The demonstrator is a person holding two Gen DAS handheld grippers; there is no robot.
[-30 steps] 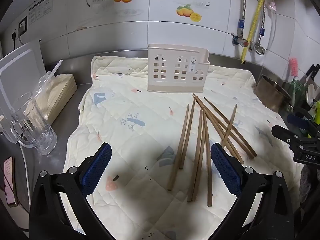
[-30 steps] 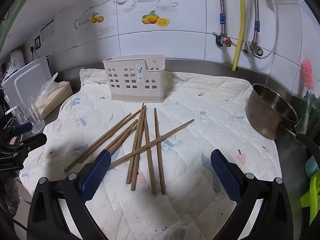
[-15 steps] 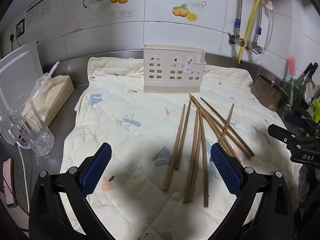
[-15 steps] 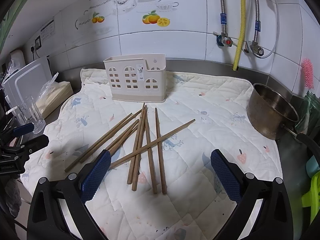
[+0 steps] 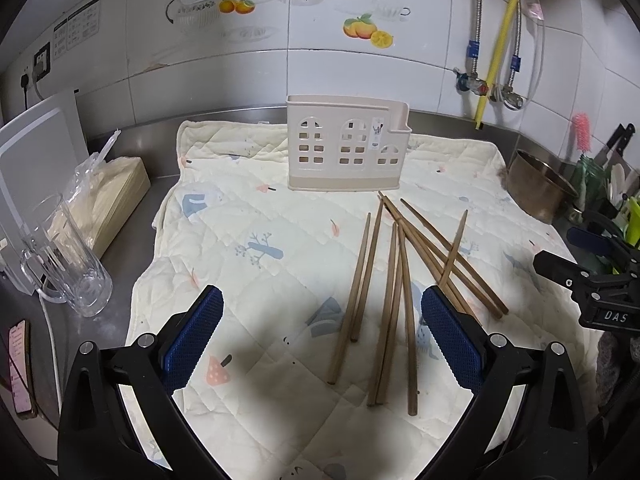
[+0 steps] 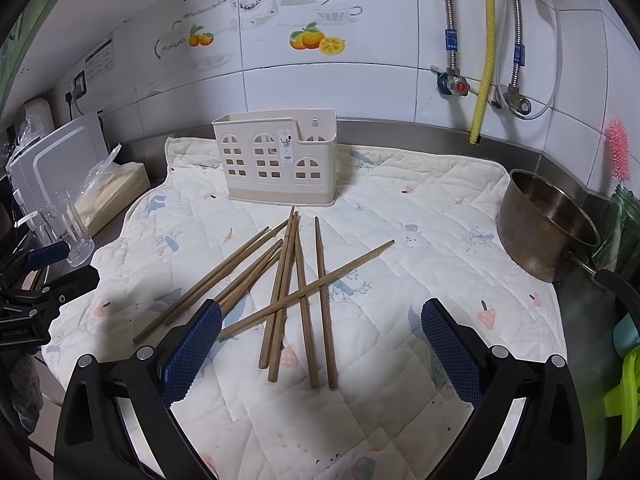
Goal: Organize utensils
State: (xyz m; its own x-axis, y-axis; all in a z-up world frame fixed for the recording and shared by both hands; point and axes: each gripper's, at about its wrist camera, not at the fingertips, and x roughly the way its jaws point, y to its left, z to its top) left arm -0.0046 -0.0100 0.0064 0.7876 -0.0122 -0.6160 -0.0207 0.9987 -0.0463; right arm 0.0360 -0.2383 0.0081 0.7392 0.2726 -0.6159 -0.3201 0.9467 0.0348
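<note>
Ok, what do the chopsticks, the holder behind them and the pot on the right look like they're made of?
The chopsticks look like wood or bamboo: matte brown, no shine. The holder looks like moulded plastic: smooth beige walls with cut-out window shapes. The pot looks like metal, probably stainless steel, with a dull reflective inside and a tarnished brownish outside.

The inside of the utensil holder (image 5: 347,148) is hidden behind its front wall, so its contents cannot be told. The lower ends of some chopsticks (image 6: 256,280) are covered by the blue pad of the right gripper (image 6: 321,338). The print on the wall label (image 5: 76,30) is too small to be read. The phone (image 5: 20,364) is cut off by the left edge. The knives (image 5: 618,142) are only partly seen at the right edge.
</note>
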